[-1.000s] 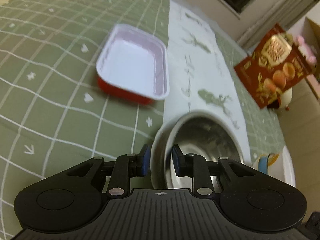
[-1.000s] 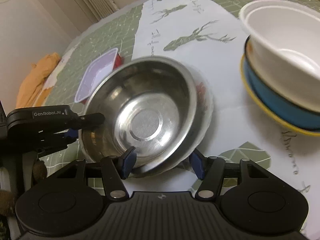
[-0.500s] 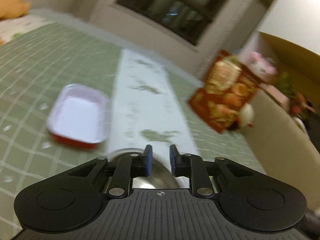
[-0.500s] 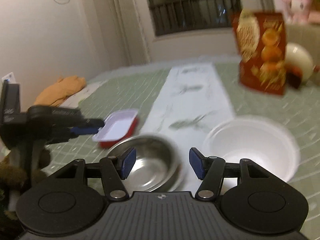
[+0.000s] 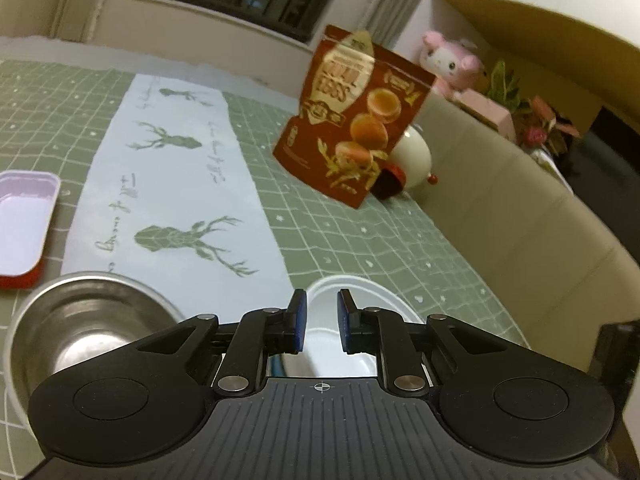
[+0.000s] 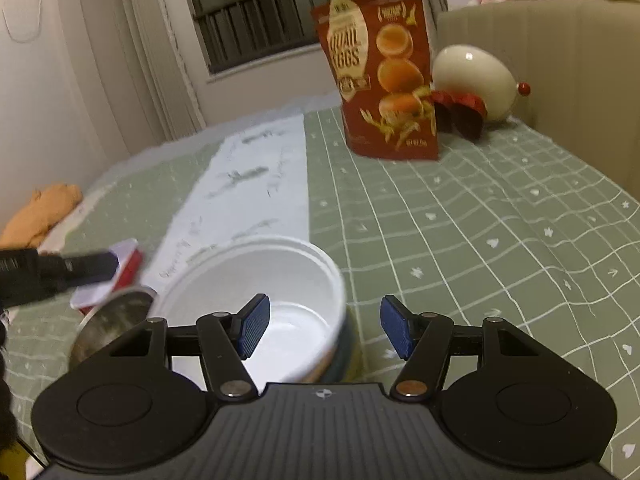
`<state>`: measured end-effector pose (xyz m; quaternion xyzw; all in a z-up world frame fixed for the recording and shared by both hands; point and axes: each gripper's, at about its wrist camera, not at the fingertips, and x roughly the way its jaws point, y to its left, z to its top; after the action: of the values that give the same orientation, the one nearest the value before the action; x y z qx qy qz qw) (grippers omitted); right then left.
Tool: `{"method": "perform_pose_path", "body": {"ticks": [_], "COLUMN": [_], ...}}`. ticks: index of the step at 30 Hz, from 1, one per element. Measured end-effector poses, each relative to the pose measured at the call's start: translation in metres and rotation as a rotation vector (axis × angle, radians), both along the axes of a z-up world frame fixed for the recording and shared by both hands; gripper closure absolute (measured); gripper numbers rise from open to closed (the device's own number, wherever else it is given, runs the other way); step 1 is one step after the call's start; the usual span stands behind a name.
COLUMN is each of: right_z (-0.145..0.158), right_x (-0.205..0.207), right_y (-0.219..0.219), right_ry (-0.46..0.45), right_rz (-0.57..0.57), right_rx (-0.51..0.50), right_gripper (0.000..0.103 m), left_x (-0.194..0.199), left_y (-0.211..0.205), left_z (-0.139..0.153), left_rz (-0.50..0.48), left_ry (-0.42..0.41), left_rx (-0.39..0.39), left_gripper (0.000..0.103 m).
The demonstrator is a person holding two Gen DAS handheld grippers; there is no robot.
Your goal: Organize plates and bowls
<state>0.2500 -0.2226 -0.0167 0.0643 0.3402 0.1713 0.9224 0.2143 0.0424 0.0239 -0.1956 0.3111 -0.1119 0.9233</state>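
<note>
1. Red tray with a pale inside sits at the counter's left; just right of it, one shiny steel bowl.
2. Left gripper: jaws narrowly parted, holding nothing, above one white bowl.
3. Right gripper: jaws wide apart and holding nothing, straddling that bowl's near rim.
4. Bare green cloth spreads rightward; one snack bag stands far off.

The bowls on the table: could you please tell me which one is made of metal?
The steel bowl, shiny and reflective, left of the left tool. The other, the white bowl, is matte white and sits before the right tool.
</note>
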Motion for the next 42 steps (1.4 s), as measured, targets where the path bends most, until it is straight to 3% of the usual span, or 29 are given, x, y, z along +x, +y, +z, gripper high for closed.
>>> {"method": "perform_pose_path", "body": {"ticks": [5, 9, 19, 24, 29, 31, 36, 42], "right_z": [-0.018, -0.032, -0.04, -0.046, -0.062, -0.067, -0.077, -0.088], "right_x": [0.014, 0.02, 0.036, 0.048, 0.055, 0.056, 0.054, 0.049], "right_y": [-0.009, -0.011, -0.005, 0.004, 0.001, -0.004, -0.008, -0.007], "right_ry": [0.046, 0.082, 0.166, 0.221, 0.295, 0.321, 0.338, 0.32], "right_rz": [0.018, 0.04, 0.087, 0.11, 0.105, 0.096, 0.084, 0.108], "right_rx": [0.012, 0.05, 0.129, 0.138, 0.161, 0.18, 0.155, 0.182], "right_gripper": [0.041, 0.04, 0.04, 0.04, 0.04, 0.04, 0.038, 0.021], "left_x": [0.008, 0.015, 0.039, 0.046, 0.053, 0.054, 0.055, 0.055], "left_y": [-0.02, -0.025, -0.022, -0.019, -0.023, -0.029, -0.044, -0.054], "left_z": [-0.013, -0.025, -0.062, -0.078, -0.091, -0.089, -0.079, -0.076], "left_rz": [0.026, 0.052, 0.119, 0.104, 0.065, 0.056, 0.034, 0.03], "left_ry": [0.155, 0.225, 0.363, 0.417, 0.442, 0.434, 0.409, 0.381], "left_rx": [0.121, 0.149, 0.109, 0.039, -0.029, -0.02, 0.015, 0.065], "left_gripper": [0.084, 0.074, 0.065, 0.065, 0.065, 0.058, 0.052, 0.052]}}
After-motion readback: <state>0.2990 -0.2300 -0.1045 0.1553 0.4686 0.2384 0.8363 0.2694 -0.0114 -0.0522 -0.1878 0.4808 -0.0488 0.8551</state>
